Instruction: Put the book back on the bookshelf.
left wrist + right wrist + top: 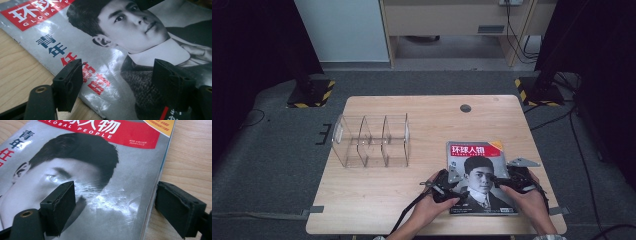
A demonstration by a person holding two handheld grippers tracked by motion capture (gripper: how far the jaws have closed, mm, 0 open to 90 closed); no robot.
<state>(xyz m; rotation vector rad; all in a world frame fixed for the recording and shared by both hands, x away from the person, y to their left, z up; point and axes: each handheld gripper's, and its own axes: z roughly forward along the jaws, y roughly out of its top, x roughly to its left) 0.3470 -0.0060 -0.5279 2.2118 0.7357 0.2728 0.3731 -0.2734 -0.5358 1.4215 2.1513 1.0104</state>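
Down at the near right of the wooden tabletop [377,195] lies a magazine [479,175], flat and face up, its cover bearing a red title band and a black-and-white portrait of a man in a suit. Both of the person's hands come in from the bottom edge of the high view, one to each side of it. The left gripper [446,184] sits at the magazine's left edge, and in the left gripper view its two black jaws stand well apart above the glossy cover [105,75], one over the red and blue lettering near the edge, the other over the dark suit; nothing is pinched between them. The right gripper [512,181] sits at the magazine's right edge, and in the right gripper view its jaws are spread wide, one over the printed face and the other out past the page edges above bare wood, so the magazine's right edge [150,202] lies between them ungripped. Whether either gripper's jaw tips actually rest on the cover is hard to tell from these angles. Farther back and to the left, well apart from the magazine, stands a clear acrylic organizer [371,141] with several upright dividers, and a small round grommet [465,108] marks the far side of the tabletop.
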